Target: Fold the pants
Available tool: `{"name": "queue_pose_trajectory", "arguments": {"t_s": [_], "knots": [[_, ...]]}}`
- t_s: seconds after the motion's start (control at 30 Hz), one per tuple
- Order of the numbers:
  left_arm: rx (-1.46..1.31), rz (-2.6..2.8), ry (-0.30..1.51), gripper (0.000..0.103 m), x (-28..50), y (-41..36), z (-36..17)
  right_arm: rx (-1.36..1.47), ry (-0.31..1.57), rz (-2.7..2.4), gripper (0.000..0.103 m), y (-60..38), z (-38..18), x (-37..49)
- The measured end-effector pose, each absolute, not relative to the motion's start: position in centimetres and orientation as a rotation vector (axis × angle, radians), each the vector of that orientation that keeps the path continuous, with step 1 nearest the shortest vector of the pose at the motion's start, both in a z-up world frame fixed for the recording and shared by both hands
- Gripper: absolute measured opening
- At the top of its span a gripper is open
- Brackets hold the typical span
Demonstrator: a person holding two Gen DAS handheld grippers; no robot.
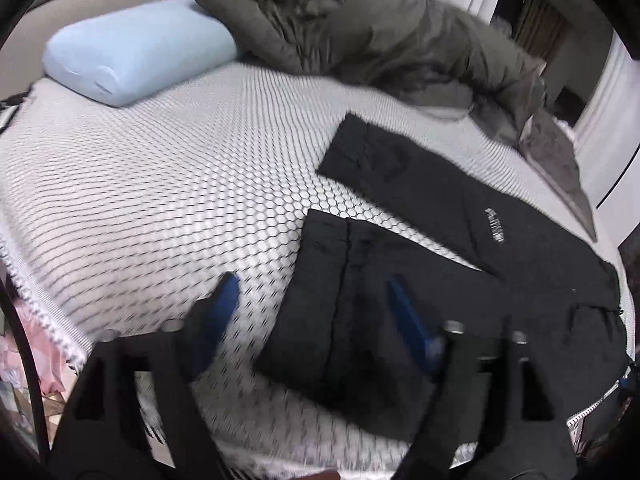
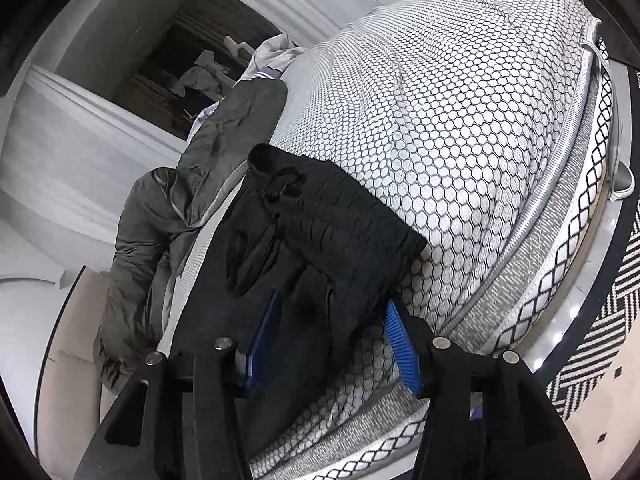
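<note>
Blurring hides detail: left gripper (image 1: 310,284) spread over pants (image 1: 420,280); right gripper (image 2: 332,304) parted astride waistband (image 2: 340,216).

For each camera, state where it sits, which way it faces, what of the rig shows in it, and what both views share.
Left wrist: on the left claw, angled down across the bed toward the pillow and quilt; its blue fingers stand apart over the pants leg end.
Right wrist: on the right claw, angled down at the pants' waistband near the bed's edge; blue fingers either side of the cloth.
Shared: pants, bed, quilt.
</note>
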State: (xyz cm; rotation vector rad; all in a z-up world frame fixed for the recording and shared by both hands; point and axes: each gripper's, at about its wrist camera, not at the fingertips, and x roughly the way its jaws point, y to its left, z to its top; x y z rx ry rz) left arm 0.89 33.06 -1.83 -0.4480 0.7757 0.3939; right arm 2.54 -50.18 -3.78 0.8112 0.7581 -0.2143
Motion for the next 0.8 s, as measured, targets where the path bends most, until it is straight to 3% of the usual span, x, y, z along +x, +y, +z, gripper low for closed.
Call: {"name": "queue_pose_trajectory", "arguments": {"t_s": [0.13, 0.2, 0.23, 0.3, 0.4, 0.47, 0.5, 0.57, 0.63, 0.7, 0.8], "knots": [[-0.484, 0.342, 0.758, 0.088, -1.1, 31.5, -1.2, 0.818, 0.760, -0.188, 0.054, -49.7, -3.8, 1.1], [-0.529, 0.310, 0.779, 0.081, -1.4, 30.7, -1.8, 0.821, 0.769, -0.158, 0.054, -48.6, -4.2, 0.9], [-0.557, 0.293, 0.781, 0.072, -1.5, 30.3, -2.2, 0.815, 0.778, -0.143, 0.054, -48.4, -4.7, 0.7], [-0.571, 0.297, 0.802, 0.070, -1.1, 29.7, -3.1, 0.796, 0.795, -0.123, 0.054, -47.2, -4.8, 1.3], [-0.569, 0.356, 0.817, 0.047, -0.2, 29.8, -4.2, 0.746, 0.818, -0.092, 0.054, -45.5, -4.7, 2.3], [-0.595, 0.380, 0.804, 0.025, -0.1, 30.2, -4.5, 0.719, 0.831, -0.080, 0.054, -44.6, -5.0, 2.7], [-0.594, 0.392, 0.803, 0.021, -0.1, 30.4, -4.7, 0.707, 0.844, -0.080, 0.053, -44.2, -5.1, 3.1], [-0.589, 0.410, 0.797, 0.010, -0.1, 30.7, -4.9, 0.673, 0.861, -0.096, 0.045, -43.3, -5.3, 4.1], [-0.576, 0.425, 0.802, 0.007, -0.4, 31.0, -5.2, 0.644, 0.846, -0.115, 0.023, -42.8, -5.0, 4.8], [-0.548, 0.448, 0.807, 0.007, -0.6, 31.4, -5.3, 0.630, 0.822, -0.135, 0.013, -43.0, -4.8, 4.7], [-0.516, 0.464, 0.817, 0.007, -0.8, 31.6, -5.1, 0.640, 0.790, -0.248, 0.013, -45.0, -4.7, 3.7]]}}
